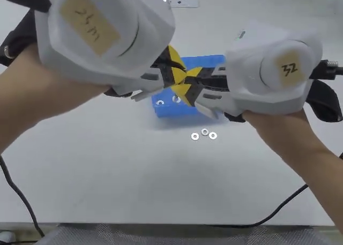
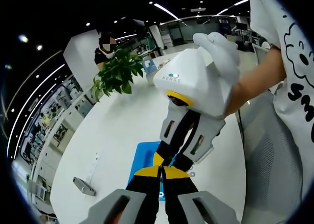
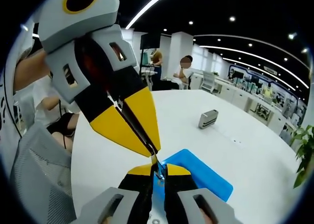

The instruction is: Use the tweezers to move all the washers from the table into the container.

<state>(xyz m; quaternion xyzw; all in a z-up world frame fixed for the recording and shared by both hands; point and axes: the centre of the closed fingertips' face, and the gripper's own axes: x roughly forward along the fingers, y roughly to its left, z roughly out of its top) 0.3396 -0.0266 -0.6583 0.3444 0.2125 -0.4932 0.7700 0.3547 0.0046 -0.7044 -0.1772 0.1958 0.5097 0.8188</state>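
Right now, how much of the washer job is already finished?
Done: two washers lie in the blue container. In hand: the left gripper and right gripper meet above it, with a thin metal piece, probably the tweezers, between the right jaws. Left: three washers on the table.

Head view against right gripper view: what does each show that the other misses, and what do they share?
Head view: three washers on the table, two more in the container. Right gripper view: a thin metal tip, likely the tweezers, at the jaws of the left gripper; a grey box. Shared: the container, left gripper meeting right gripper.
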